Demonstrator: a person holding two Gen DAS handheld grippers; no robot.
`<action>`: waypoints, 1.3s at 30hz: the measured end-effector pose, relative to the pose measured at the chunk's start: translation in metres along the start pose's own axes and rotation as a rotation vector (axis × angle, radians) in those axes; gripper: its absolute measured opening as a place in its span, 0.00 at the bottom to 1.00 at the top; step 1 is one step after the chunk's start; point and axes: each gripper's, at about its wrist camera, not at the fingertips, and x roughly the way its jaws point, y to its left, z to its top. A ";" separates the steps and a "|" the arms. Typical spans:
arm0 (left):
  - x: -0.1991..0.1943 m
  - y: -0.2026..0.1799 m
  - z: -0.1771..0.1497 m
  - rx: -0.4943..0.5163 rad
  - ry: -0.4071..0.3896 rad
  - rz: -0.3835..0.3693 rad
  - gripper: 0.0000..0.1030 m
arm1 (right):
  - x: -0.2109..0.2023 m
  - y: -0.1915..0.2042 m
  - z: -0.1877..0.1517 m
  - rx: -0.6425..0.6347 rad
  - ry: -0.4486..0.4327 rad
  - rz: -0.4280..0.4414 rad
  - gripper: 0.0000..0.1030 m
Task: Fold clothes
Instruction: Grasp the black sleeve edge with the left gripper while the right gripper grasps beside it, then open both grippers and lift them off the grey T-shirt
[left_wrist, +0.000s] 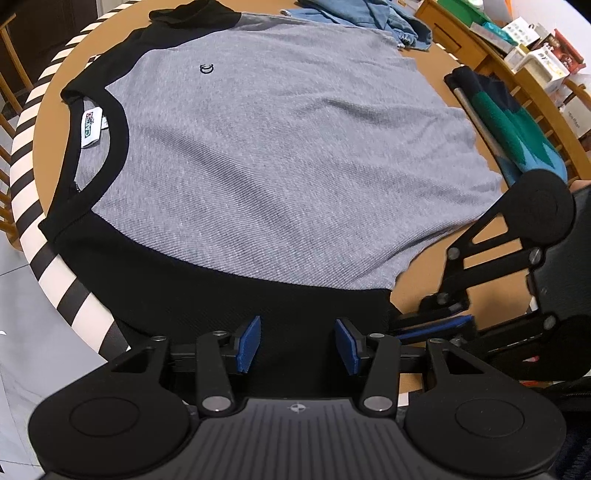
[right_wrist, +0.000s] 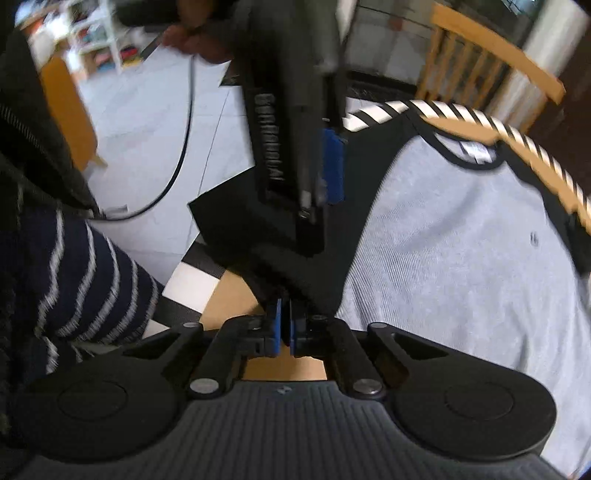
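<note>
The right wrist view was smeared with blur, and we could not read the shirt's small chest mark there. We held the left gripper (left_wrist: 297, 345) tilted steeply down over the black sleeve (left_wrist: 207, 295) of the grey shirt (left_wrist: 280, 162), its blue pads spread apart with nothing pinched. Our right gripper (right_wrist: 283, 325) was also angled down, its pads pressed together on a fold of that sleeve's edge. One shirt lay flat on the round table (left_wrist: 424, 280); two other garments sat beyond it, partly cut off: a blue one (left_wrist: 369, 14) and a green-patterned one (left_wrist: 517, 129).
</note>
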 end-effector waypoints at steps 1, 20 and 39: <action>0.000 0.000 0.000 0.000 0.001 -0.001 0.47 | -0.003 -0.003 -0.002 0.020 -0.003 0.018 0.04; -0.008 -0.007 0.010 0.000 0.011 0.035 0.54 | -0.064 -0.032 -0.068 0.468 -0.106 -0.144 0.31; 0.026 -0.068 0.018 0.165 0.002 0.091 0.59 | -0.078 -0.071 -0.178 0.999 0.045 -0.533 0.35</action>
